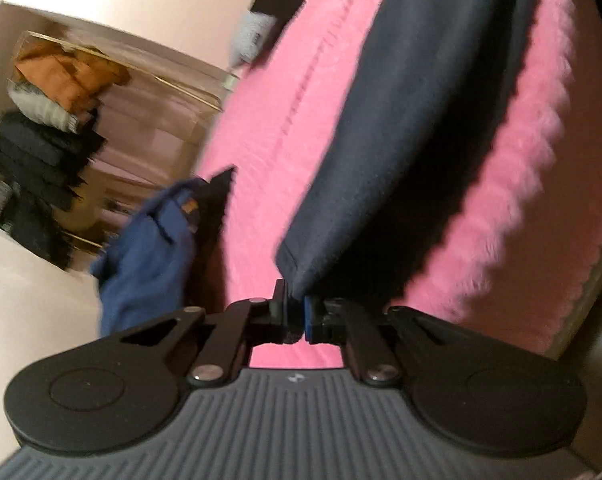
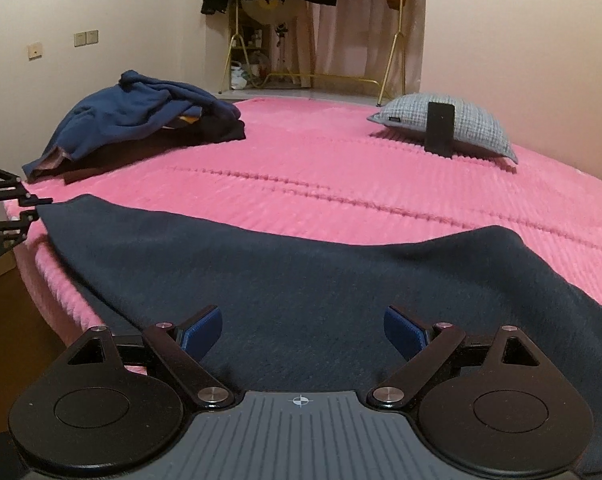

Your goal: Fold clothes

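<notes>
Left claw [image 1: 297, 312] is clenched on a corner of the dark navy garment [image 2: 301, 280], its blue pads pinching the hemmed edge; in the right wrist view that same claw [image 2: 33, 208] sits at the garment's far left corner, just off the edge of the bed [image 2: 341, 168]. Right claw [image 2: 303, 332] stands released, jaws spread wide above the cloth near the bed's front edge, with nothing between the pads.

The garment lies spread flat on the pink bedcover, close to the near edge. Its long axis runs side to side across the right wrist view, roughly parallel to the bed's front edge, with one end at the left claw and the other trailing off to the lower right, out of frame. Which end is collar or hem cannot be told.

To do this step well, the right claw should probably come down on the near edge or the matching corner and pinch only the layers meant to move, so both corners lift evenly. Pulling the cloth lightly taut between the two claws before folding should keep wrinkles out, and keeping the carried edge parallel to the far edge should give a square fold. A crumpled blue garment [image 2: 141, 116] and a grey pillow [image 2: 453, 128] lie well apart from the working area.
</notes>
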